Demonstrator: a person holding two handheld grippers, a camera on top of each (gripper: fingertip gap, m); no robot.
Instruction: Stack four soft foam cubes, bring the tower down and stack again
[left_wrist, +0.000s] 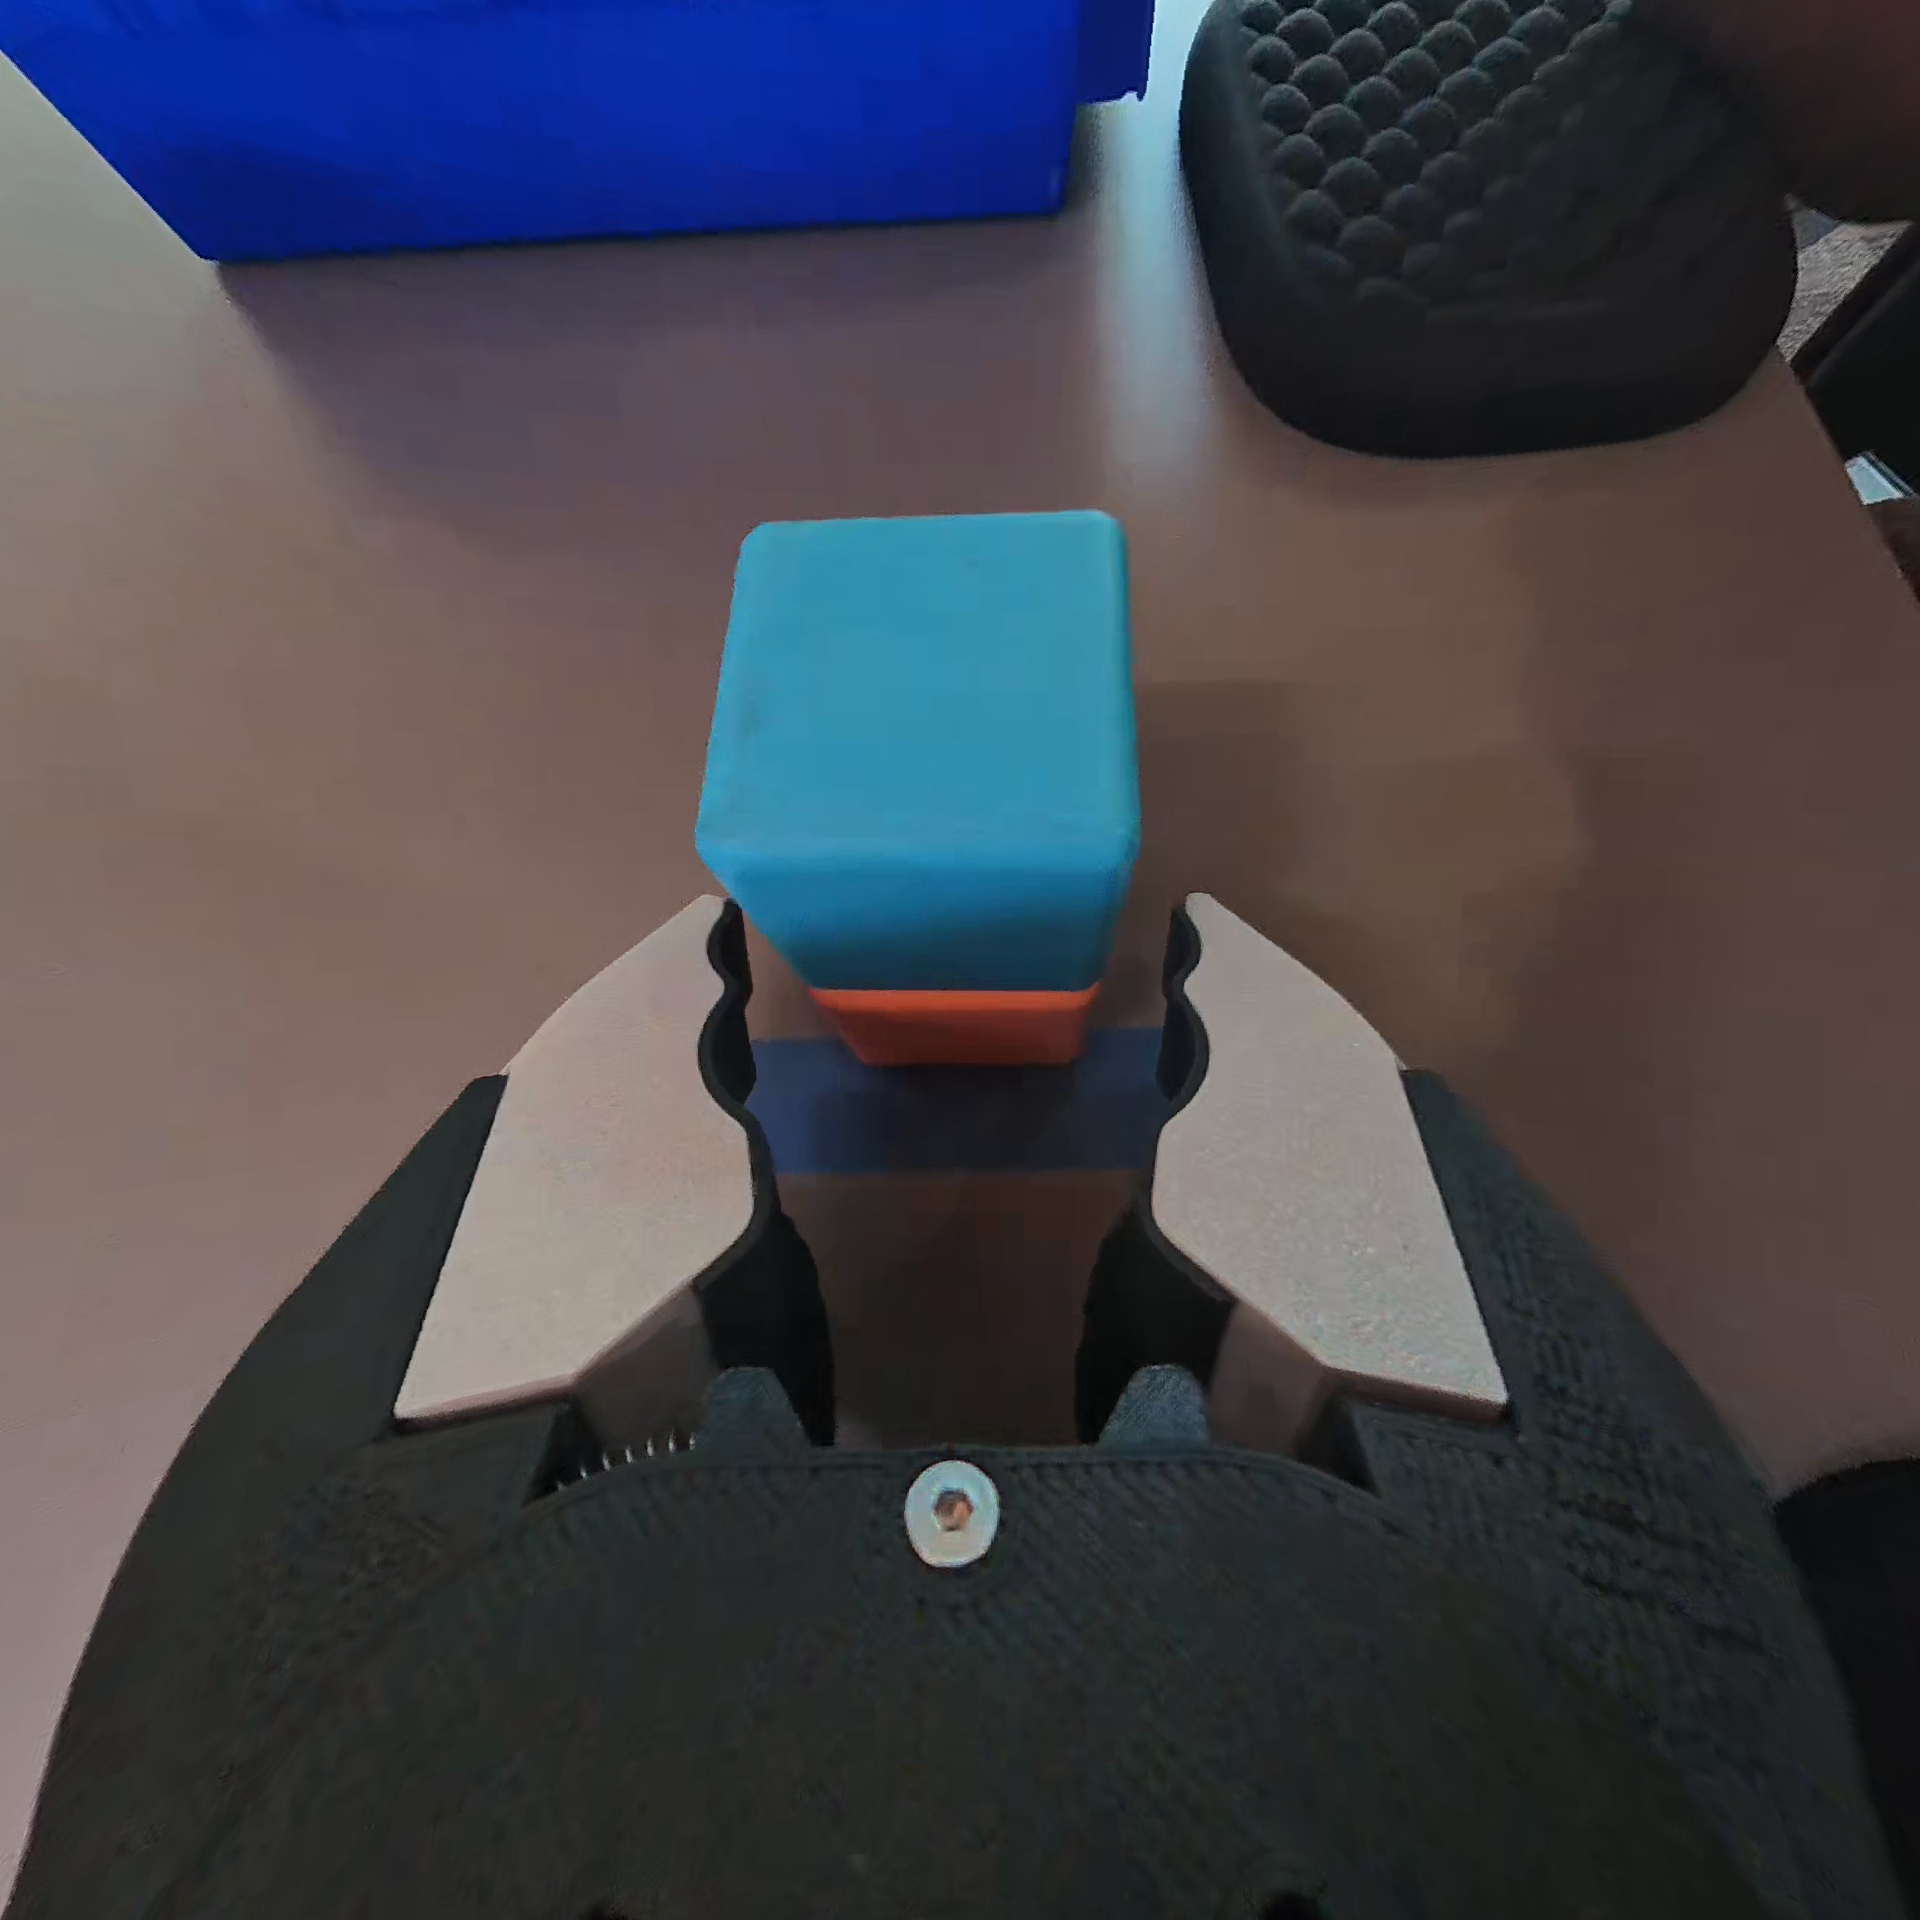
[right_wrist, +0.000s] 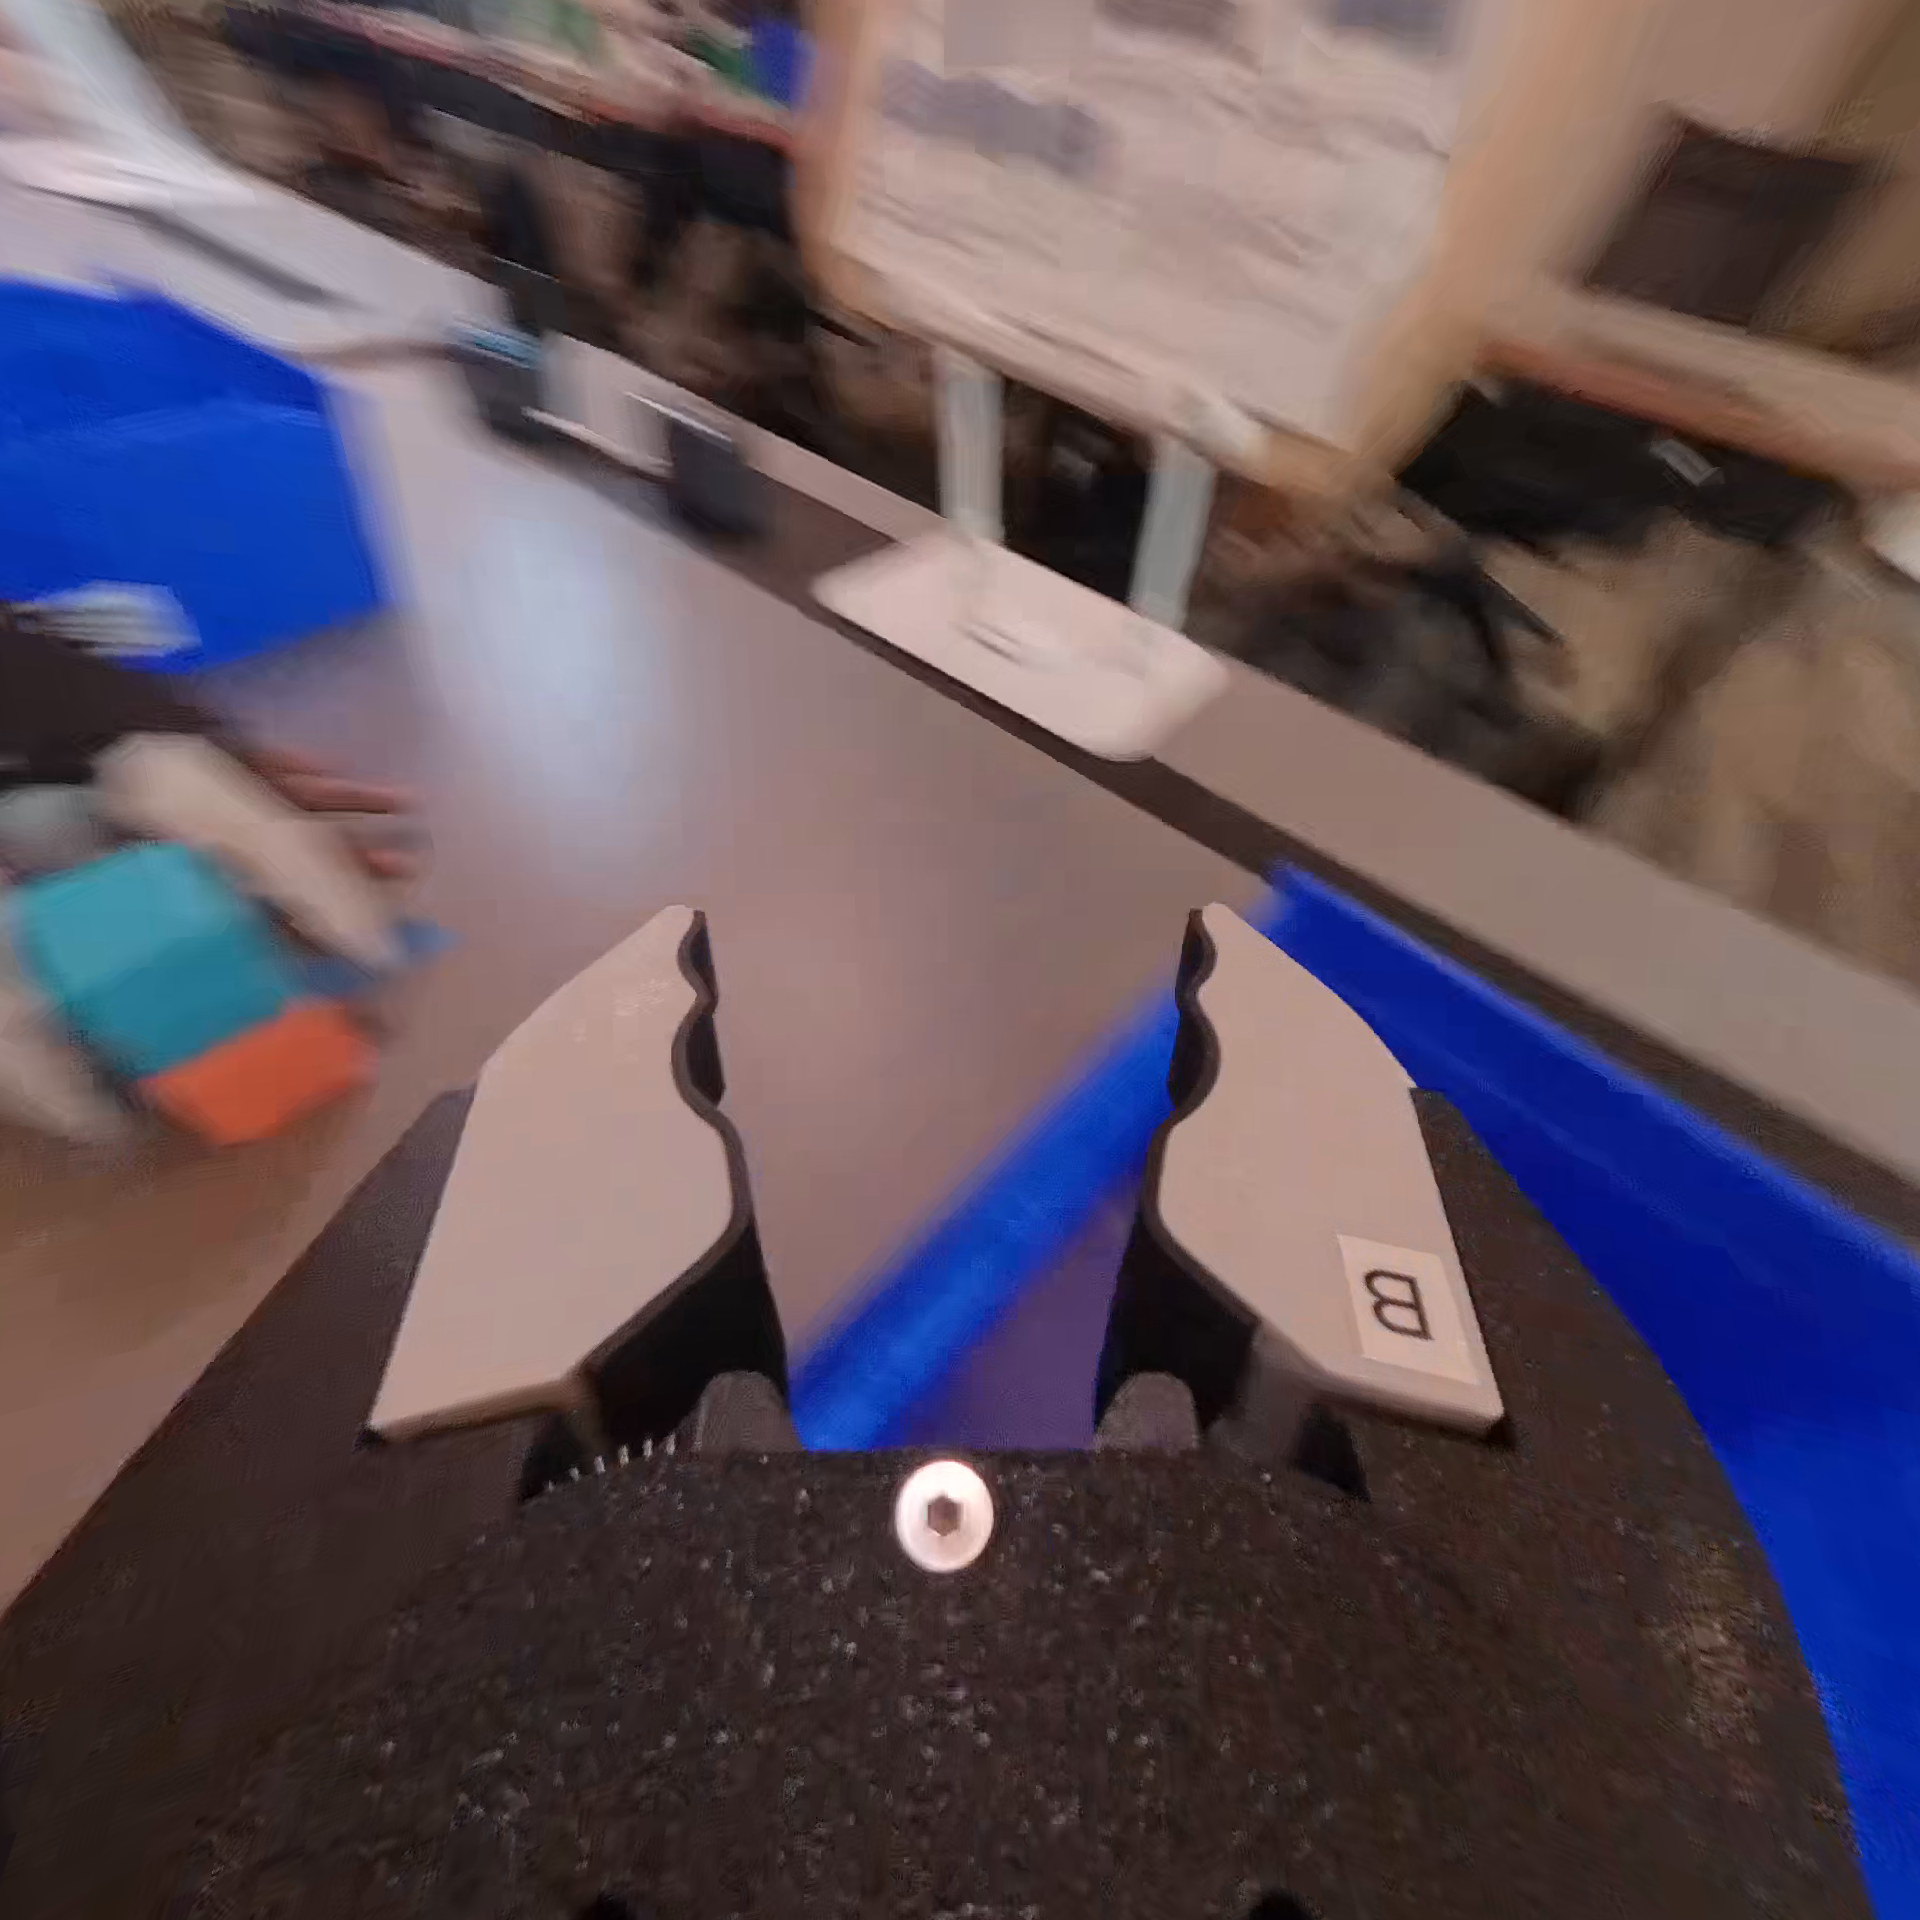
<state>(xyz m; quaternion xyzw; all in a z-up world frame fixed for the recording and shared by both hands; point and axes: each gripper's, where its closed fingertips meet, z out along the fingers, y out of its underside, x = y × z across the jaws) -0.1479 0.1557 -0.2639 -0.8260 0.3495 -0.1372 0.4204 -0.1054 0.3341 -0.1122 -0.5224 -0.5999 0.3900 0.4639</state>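
In the left wrist view, the left gripper (left_wrist: 956, 935) fills the lower frame, its fingers spread wide and holding nothing, tips flanking the base of a two-cube stack at centre. The teal cube (left_wrist: 920, 748) sits on the orange cube (left_wrist: 961, 1027), which rests on a dark blue tape strip (left_wrist: 956, 1117) on the brown table (left_wrist: 364, 644). Farther up, a blue bin (left_wrist: 582, 114) lies upper left and a black dimpled cushion (left_wrist: 1486, 218) upper right. In the blurred right wrist view, the right gripper (right_wrist: 943, 961) is also wide open and empty, over a blue bin edge (right_wrist: 1558, 1122); the stack appears at left.
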